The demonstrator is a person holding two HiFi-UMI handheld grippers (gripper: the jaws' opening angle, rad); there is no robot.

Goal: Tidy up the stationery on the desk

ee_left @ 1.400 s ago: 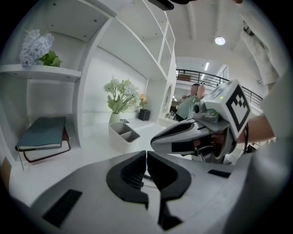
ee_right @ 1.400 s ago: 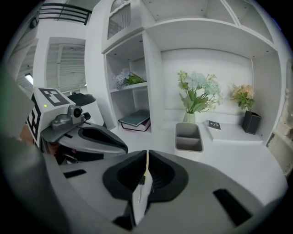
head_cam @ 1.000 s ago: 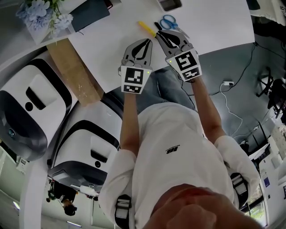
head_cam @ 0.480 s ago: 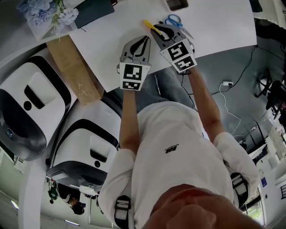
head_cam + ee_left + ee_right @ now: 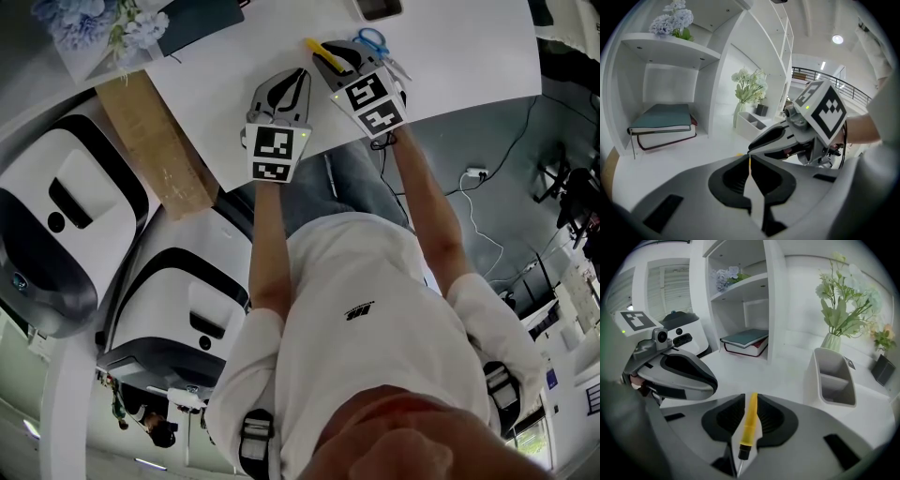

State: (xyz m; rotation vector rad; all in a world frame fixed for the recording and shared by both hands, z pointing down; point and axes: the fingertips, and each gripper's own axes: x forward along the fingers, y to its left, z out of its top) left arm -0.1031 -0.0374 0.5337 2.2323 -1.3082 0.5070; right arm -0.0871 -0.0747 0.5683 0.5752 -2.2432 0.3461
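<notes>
We see the right gripper (image 5: 751,398) tilted down over the white desk (image 5: 450,56), and its jaws have just been opening. They now stand a little apart with the yellow pen (image 5: 748,425) between them. The pen lies along the gap, its dark tip toward the camera and its yellow end past the fingertips. The pads are very close to it on both sides, but they do not seem to press it, so we count this claw as released. The left gripper (image 5: 750,161) is just beside the right one, on its left, and it is clenched: its two jaws meet in a thin line and nothing is held between them. On the desk beyond the pen lie the blue-handled scissors (image 5: 373,39), near the right gripper. Further back stands a grey organizer box (image 5: 832,378) with two compartments, and behind it a vase with pale flowers (image 5: 832,341). Two books (image 5: 745,341) lie stacked in the lower shelf compartment.
</notes>
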